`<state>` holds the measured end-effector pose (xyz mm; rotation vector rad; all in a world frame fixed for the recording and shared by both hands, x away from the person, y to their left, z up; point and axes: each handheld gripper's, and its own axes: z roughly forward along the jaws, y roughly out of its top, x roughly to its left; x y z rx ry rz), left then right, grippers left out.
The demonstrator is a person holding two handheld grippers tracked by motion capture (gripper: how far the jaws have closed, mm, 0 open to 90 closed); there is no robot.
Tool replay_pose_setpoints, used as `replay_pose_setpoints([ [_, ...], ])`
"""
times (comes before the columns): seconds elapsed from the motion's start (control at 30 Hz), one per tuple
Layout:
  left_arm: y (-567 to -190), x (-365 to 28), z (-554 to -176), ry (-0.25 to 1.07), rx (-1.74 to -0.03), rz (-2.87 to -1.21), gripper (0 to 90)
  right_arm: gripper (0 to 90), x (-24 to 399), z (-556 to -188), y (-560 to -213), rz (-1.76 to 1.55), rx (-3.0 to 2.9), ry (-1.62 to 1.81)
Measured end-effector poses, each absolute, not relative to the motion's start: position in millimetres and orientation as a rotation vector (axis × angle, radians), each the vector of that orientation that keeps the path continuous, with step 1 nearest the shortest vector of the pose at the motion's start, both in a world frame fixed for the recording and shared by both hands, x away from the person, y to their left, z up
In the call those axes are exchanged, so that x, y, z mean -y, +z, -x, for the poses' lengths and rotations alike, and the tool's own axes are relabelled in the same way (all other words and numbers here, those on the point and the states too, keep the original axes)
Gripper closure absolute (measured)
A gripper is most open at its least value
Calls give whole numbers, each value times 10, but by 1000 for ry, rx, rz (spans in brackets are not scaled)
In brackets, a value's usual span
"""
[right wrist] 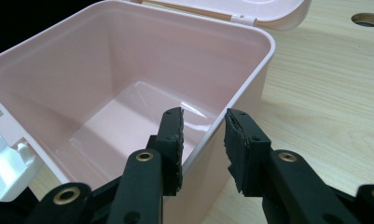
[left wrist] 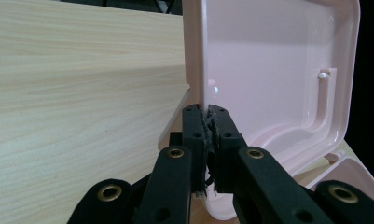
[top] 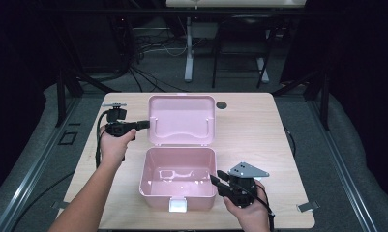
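A pink plastic box (top: 178,194) stands open and empty near the table's front edge, with a white latch (top: 177,205) on its front. Its lid (top: 182,118) is swung back behind it, inner side showing. My left gripper (top: 145,124) is shut on the lid's left rim; in the left gripper view the pads pinch the thin edge of the lid (left wrist: 268,70). My right gripper (top: 216,175) is at the box's right wall near the front corner. In the right gripper view its jaws (right wrist: 203,116) straddle the wall (right wrist: 231,93), one inside, one outside, not pressing it.
The light wooden table (top: 252,130) has a round cable hole (top: 221,105) just right of the lid, also seen as a hole (right wrist: 367,19) in the right gripper view. Desk legs and cables stand on the floor beyond the far edge.
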<state>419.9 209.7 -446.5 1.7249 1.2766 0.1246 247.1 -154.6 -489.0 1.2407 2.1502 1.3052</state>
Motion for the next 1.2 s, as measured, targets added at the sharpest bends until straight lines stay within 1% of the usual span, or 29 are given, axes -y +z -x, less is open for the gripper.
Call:
replay_pose_setpoints([
  [1.2, -4554, -2115, -4294, 49, -1339, -1697, 863, 674, 1553, -2477, -4900, -1247, -2144, 1325],
])
